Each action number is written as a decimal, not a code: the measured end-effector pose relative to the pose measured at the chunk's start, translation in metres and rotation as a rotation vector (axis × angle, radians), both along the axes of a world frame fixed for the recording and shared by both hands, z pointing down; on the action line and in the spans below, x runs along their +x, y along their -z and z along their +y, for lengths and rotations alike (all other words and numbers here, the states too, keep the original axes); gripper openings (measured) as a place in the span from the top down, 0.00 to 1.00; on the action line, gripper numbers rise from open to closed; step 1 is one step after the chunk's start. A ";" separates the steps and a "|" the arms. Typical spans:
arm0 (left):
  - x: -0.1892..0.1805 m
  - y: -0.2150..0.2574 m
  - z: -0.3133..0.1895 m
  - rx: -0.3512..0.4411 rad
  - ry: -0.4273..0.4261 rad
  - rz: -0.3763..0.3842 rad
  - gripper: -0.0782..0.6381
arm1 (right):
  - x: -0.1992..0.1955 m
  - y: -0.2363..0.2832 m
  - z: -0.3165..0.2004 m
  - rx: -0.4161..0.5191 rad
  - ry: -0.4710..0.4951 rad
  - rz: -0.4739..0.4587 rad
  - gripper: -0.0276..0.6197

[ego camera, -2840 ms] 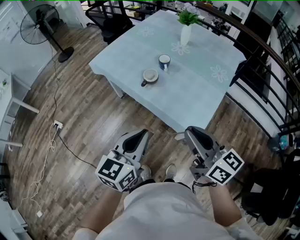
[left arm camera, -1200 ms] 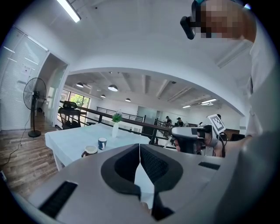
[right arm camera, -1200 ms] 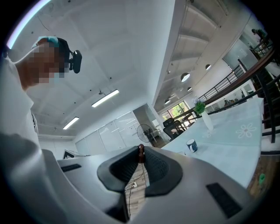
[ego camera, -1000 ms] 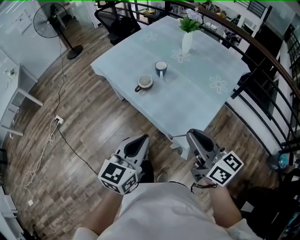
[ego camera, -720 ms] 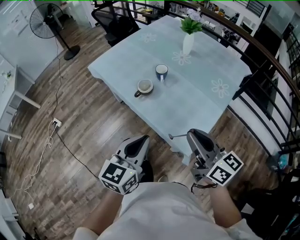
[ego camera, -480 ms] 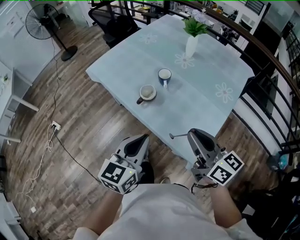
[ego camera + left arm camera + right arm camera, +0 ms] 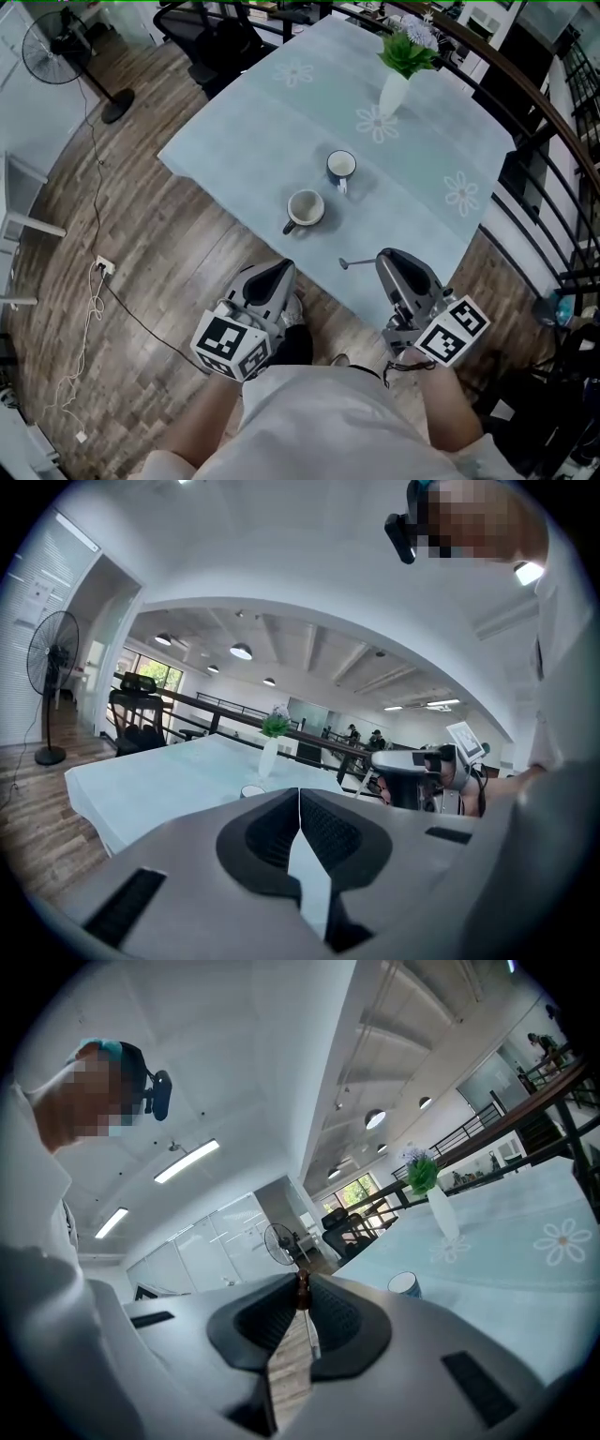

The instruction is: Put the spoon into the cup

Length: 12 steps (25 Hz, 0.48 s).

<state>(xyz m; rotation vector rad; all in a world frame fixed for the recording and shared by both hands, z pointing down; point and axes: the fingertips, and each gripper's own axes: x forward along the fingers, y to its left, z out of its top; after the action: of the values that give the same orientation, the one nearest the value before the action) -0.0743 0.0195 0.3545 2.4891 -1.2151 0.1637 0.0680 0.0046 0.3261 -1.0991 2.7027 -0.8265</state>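
Both grippers have closed in on the table (image 7: 281, 112) since half a second ago, and its near edge now lies under their tips. Seen from the head, the right gripper (image 7: 392, 260) sits over that near edge, clamped on the spoon (image 7: 353, 263), which sticks out sideways above the cloth. The left gripper (image 7: 273, 275) hangs just off the same edge, over wooden floor, its jaws pressed together with nothing between them.

A beige cup (image 7: 306, 207) stands near the table's near edge. A blue cup (image 7: 341, 166) stands just behind it, toward the table's middle, and a vase (image 7: 395, 92) stands at the far side. Bare cloth lies between the spoon and the beige cup. Open floor runs along the table's left edge, while a dark railing (image 7: 525, 94) crowds its right edge.

Only the right gripper view shows the spoon's thin stem nipped at the jaw tips; it catches the blue cup but not the beige one.
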 end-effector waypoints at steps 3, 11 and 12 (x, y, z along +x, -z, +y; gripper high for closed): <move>-0.014 -0.002 -0.025 -0.008 -0.024 0.005 0.86 | -0.015 -0.001 -0.022 -0.015 -0.018 0.003 0.87; -0.040 -0.005 -0.076 -0.012 -0.091 0.005 0.86 | -0.042 -0.003 -0.070 -0.026 -0.057 0.035 0.87; -0.043 -0.006 -0.080 -0.011 -0.099 0.003 0.86 | -0.045 -0.003 -0.075 -0.026 -0.062 0.038 0.87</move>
<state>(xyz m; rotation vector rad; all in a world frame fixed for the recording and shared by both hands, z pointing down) -0.1176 -0.0610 0.3606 2.5399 -1.0876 0.1913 0.0233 -0.0699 0.3287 -1.2093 2.6808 -0.8412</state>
